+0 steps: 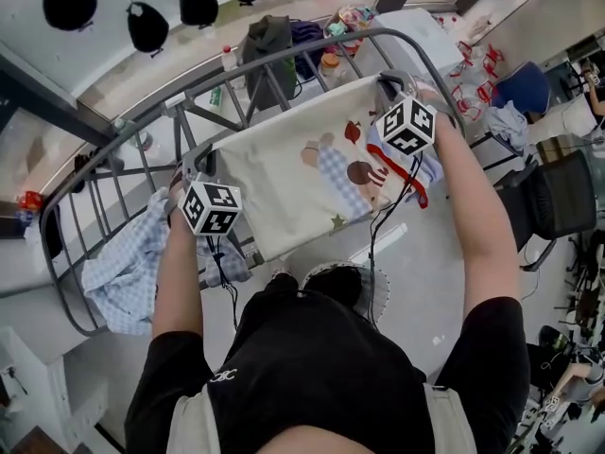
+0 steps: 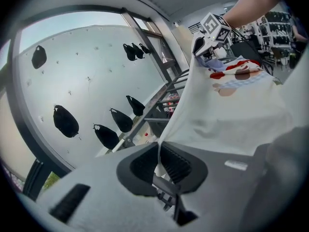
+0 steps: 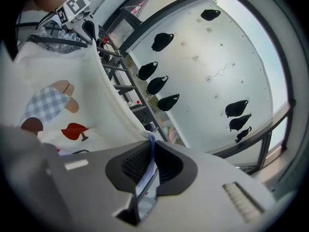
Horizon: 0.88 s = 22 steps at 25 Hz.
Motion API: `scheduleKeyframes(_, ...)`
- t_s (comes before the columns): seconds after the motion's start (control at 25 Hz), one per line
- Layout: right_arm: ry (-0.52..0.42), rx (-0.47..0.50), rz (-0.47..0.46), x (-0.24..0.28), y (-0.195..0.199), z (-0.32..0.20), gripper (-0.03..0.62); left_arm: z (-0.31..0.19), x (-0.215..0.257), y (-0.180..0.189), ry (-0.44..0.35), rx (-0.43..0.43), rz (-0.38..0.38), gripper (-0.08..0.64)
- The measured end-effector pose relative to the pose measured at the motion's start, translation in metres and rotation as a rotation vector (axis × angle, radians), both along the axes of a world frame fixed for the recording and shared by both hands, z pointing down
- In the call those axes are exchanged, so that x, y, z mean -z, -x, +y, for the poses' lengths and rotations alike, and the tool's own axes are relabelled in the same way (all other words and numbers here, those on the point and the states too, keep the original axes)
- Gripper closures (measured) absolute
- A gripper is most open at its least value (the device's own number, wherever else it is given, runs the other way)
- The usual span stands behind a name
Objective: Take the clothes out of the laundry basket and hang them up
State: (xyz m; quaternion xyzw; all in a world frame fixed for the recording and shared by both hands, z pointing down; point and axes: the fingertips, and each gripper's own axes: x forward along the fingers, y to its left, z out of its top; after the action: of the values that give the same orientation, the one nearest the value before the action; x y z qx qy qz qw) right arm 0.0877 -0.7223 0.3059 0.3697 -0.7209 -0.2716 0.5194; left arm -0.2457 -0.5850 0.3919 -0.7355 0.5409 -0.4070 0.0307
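A cream cloth printed with checked and brown figures is stretched between my two grippers, over the top rails of a grey drying rack. My left gripper is shut on the cloth's left corner. In the left gripper view the cloth's edge runs down between the ribbed pads. My right gripper is shut on the right corner. In the right gripper view a blue-trimmed edge of the cloth is pinched between the pads. Each gripper view shows the other gripper at the cloth's far end.
A blue checked garment hangs over the rack's left end. A round mesh basket with dark contents stands on the floor in front of the person. Black office chairs are at the right, and a cluttered table is beyond the rack.
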Motion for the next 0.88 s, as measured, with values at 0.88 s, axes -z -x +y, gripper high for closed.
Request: scheduleKeyframes(0.88,0.037,-0.084,-0.497,0.054,-0.019,0.109,0.462,0.070,0.082,-0.026,-0.189,0.029,0.315,0.446)
